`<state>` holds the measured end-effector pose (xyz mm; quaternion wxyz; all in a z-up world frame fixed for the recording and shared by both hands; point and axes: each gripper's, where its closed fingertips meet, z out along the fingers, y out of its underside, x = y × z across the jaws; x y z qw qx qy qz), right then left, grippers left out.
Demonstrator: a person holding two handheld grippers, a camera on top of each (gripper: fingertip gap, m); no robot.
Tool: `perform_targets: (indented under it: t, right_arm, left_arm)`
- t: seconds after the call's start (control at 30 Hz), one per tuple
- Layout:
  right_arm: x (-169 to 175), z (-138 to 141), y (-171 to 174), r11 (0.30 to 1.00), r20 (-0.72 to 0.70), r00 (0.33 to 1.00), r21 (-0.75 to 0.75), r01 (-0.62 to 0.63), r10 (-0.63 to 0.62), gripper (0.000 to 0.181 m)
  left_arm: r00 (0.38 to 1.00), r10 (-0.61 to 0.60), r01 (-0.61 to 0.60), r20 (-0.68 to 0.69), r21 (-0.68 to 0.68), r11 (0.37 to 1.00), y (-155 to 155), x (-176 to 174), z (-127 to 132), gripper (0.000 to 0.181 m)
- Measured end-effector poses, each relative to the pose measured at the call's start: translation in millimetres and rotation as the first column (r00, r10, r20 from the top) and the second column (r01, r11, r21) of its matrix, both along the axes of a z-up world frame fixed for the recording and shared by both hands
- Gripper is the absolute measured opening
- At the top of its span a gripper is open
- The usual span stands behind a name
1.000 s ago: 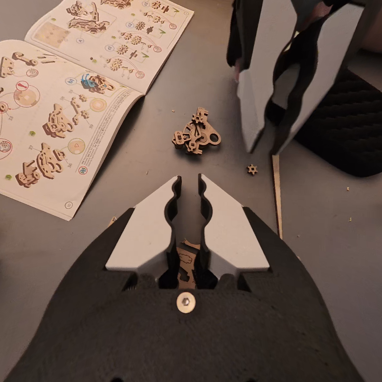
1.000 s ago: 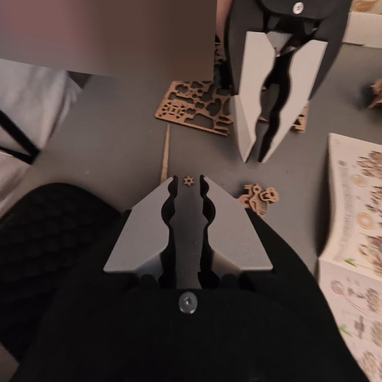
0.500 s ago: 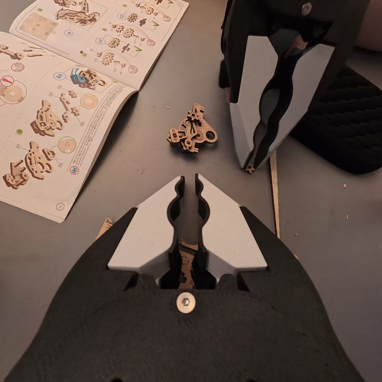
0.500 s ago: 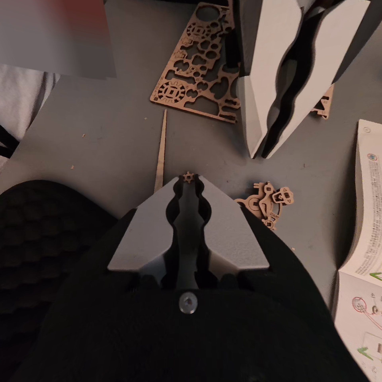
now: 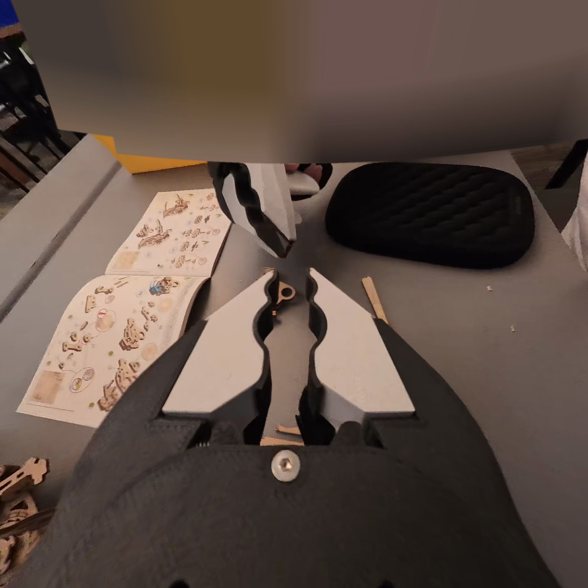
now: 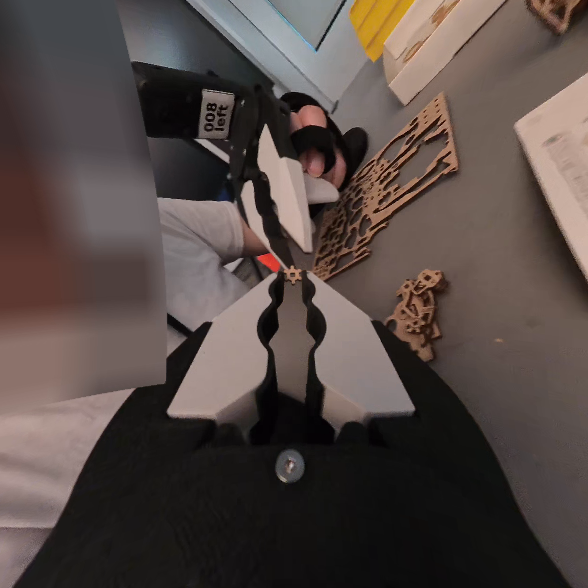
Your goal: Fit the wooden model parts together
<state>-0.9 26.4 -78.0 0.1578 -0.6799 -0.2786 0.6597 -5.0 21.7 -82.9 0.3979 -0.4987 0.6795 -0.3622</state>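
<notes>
Two hand-held grippers show — the left hand-held gripper point(image 5: 291, 280) and the right hand-held gripper point(image 6: 293, 276), each with two pale fingers. One small wooden gear point(image 6: 293, 275) sits between the right one's tips. One part-built wooden model point(image 6: 417, 315) lies on the one grey worktop point(image 5: 477, 366). One punched-out wooden sheet point(image 6: 375, 203) — full of empty cut-outs — lies flat. One thin wooden strip point(image 5: 374, 297). One open instruction booklet point(image 5: 127, 318) showing two pages. One black quilted pad point(image 5: 429, 216). One heap of wooden pieces point(image 5: 19, 496) at the left view's edge; its count cannot be told. One pale flat box point(image 6: 423, 54).
</notes>
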Motion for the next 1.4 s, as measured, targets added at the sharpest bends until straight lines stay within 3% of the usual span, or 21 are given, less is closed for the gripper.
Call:
perform_targets:
  t: [0.13,0.4,0.67,0.77,1.0,1.2,1.3,1.4]
  right_arm:
    - [-8,0,-6,0.996,-0.014,0.999,-0.082,-0.035,0.034,0.008]
    - [-10,-4,-10,0.984,-0.033,0.998,-0.17,-0.059,0.055,0.009]
    - [-9,-5,-9,0.977,-0.049,0.997,-0.201,-0.066,0.057,0.009]
    - [-8,-5,-8,0.981,-0.061,0.997,-0.183,-0.066,0.056,0.008]
    - [1,-6,10,1.0,-0.013,1.0,-0.013,0.028,-0.028,0.019]
    - [7,-11,21,0.979,0.06,0.994,0.19,0.075,-0.088,0.019]
    - [4,-3,27,0.91,0.058,0.986,0.396,0.12,-0.155,0.024]
    - [1,-1,25,0.812,0.107,0.974,0.575,0.101,-0.197,0.009]
  left_arm:
    - [1.0,-0.007,0.008,0.015,-0.03,1.0,-4,4,1,0.021]
    - [0.998,-0.055,0.055,0.03,-0.001,0.998,-13,4,1,0.002]
    - [0.998,-0.052,0.052,0.021,0.0,0.999,-13,4,0,0.001]
    - [0.999,-0.045,0.046,0.013,-0.071,0.996,-12,4,1,0.001]
    - [1.0,0.025,-0.022,0.006,-0.307,0.951,2,2,3,0.001]
    - [0.995,0.089,-0.097,-0.042,-0.584,0.806,20,-2,-2,0.001]
    - [0.991,0.116,-0.128,-0.062,-0.66,0.74,26,-4,-5,0.001]
    - [0.989,0.134,-0.143,-0.068,-0.708,0.692,30,-5,-5,0.001]
